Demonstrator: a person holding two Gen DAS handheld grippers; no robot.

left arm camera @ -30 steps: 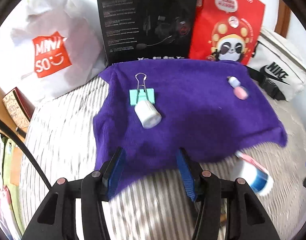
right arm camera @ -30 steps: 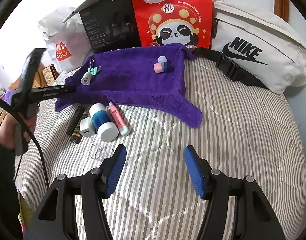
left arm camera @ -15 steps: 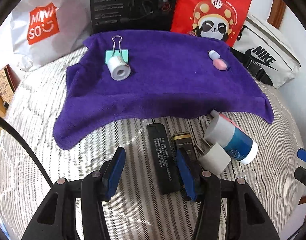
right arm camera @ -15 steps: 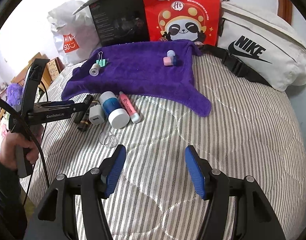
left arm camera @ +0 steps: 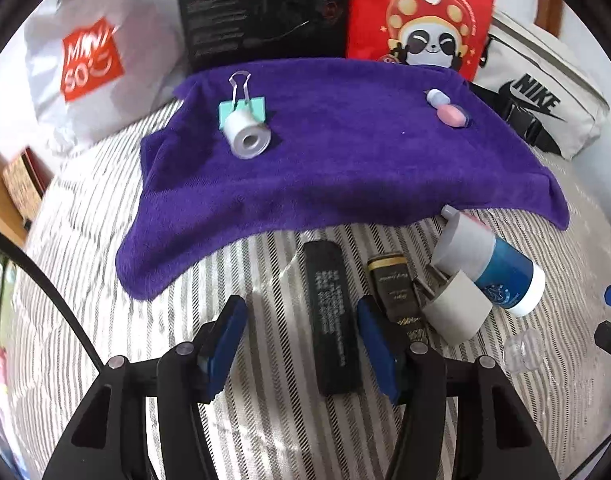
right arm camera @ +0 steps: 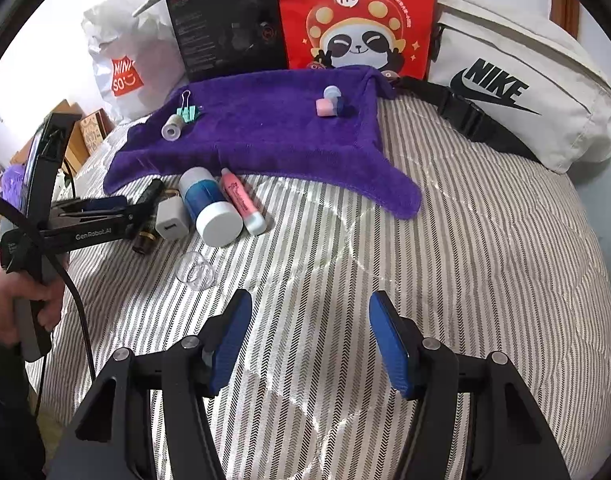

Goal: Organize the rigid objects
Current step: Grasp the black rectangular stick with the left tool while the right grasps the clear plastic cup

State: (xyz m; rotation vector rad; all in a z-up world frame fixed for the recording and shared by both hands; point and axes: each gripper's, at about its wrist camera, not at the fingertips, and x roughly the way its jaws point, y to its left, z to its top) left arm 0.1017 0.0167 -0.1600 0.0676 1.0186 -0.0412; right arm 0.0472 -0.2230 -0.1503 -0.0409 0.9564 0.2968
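A purple towel (left arm camera: pixel 345 168) lies on the striped bed and carries a teal binder clip (left arm camera: pixel 241 106), a white tape roll (left arm camera: pixel 247 138) and pink and pale-blue erasers (left arm camera: pixel 449 114). In front of it lie a flat black stick (left arm camera: pixel 331 320), a gold-and-black tube (left arm camera: pixel 393 288), a white charger plug (left arm camera: pixel 455 312), a blue-and-white bottle (left arm camera: pixel 493 268) and a clear cap (left arm camera: pixel 523 354). My left gripper (left arm camera: pixel 301 332) hangs over the black stick. Its jaws are opening, and the stick lies between them, untouched. My right gripper (right arm camera: pixel 309 328) stands open over bare bedding. A pink tube (right arm camera: pixel 241 200) lies beside the bottle (right arm camera: pixel 211 204).
Along the back stand a white shopping bag (left arm camera: pixel 93 64), a black box (left arm camera: pixel 265 8), a red panda bag (left arm camera: pixel 421 20) and a white waist bag (right arm camera: pixel 517 84). A hand (right arm camera: pixel 21 308) holds the left gripper's handle at the bed's left edge.
The left gripper drew back from the towel and down over the black stick, and its jaws widened slightly. The right gripper sank a little toward the bed.
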